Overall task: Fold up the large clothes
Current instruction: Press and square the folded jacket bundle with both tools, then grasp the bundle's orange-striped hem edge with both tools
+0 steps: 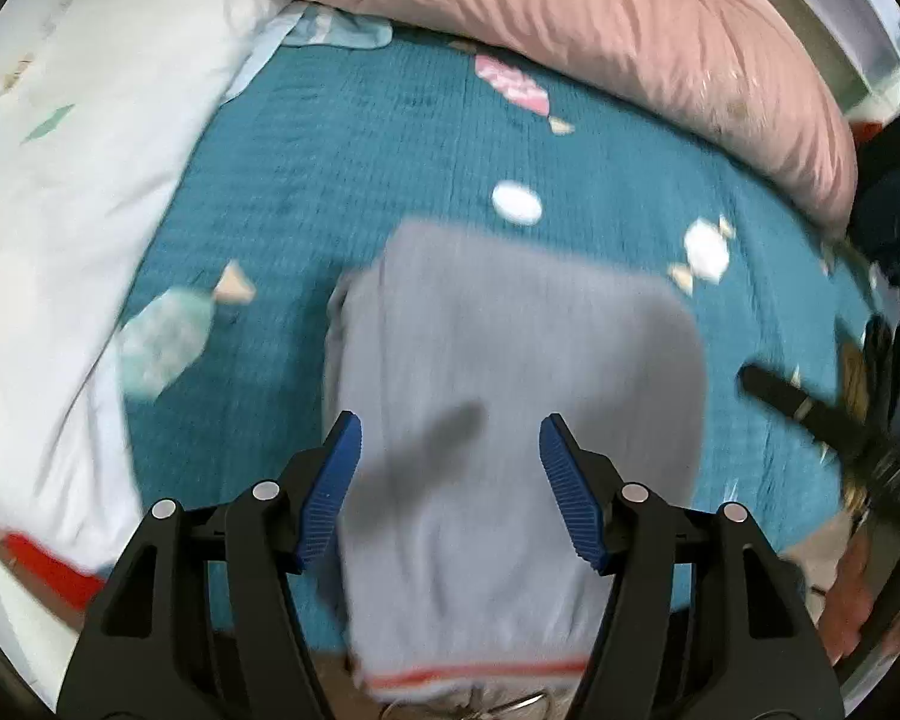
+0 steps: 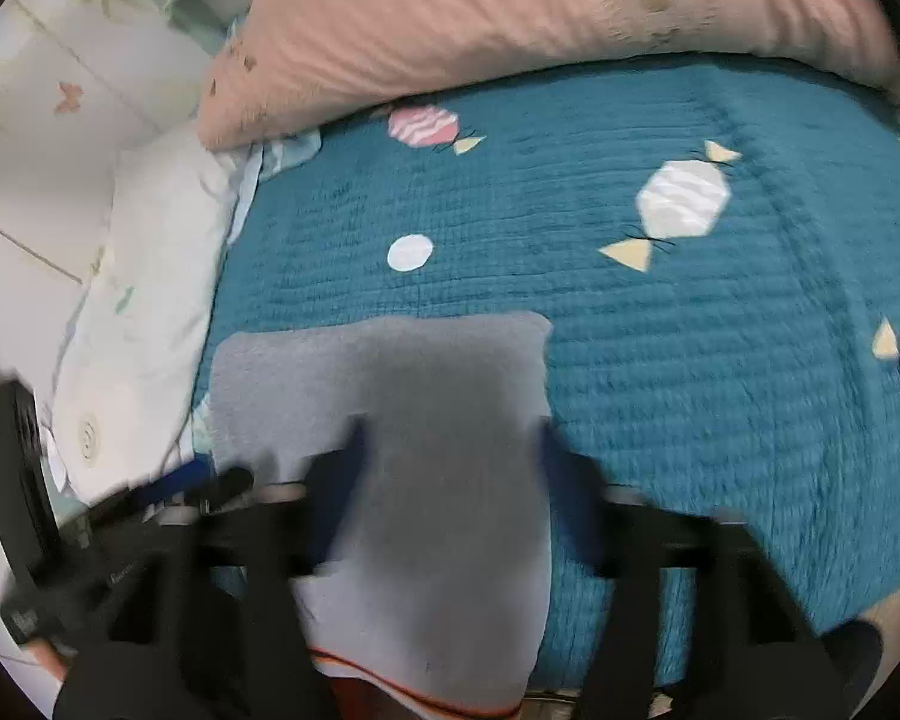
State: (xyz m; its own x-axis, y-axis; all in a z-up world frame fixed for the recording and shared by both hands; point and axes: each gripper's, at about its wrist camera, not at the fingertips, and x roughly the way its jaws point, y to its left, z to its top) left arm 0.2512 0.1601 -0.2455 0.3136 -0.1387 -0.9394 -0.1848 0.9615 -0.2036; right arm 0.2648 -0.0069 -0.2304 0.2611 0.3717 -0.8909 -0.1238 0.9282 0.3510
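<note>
A grey garment (image 1: 510, 390) with an orange stripe near its lower hem lies folded into a long strip on the teal bedspread (image 1: 342, 180). My left gripper (image 1: 450, 438) hovers over its near half, jaws open and empty. In the right wrist view the same grey garment (image 2: 402, 420) lies below my right gripper (image 2: 450, 438), which is blurred, open and empty. The right gripper (image 1: 822, 414) also shows as a black blur at the right edge of the left wrist view.
A pink quilt (image 1: 600, 18) is bunched along the far side of the bed. A white pillow (image 1: 60, 192) lies at the left. The bedspread (image 2: 690, 360) has candy-shaped patches. The bed's near edge runs just below the garment's hem.
</note>
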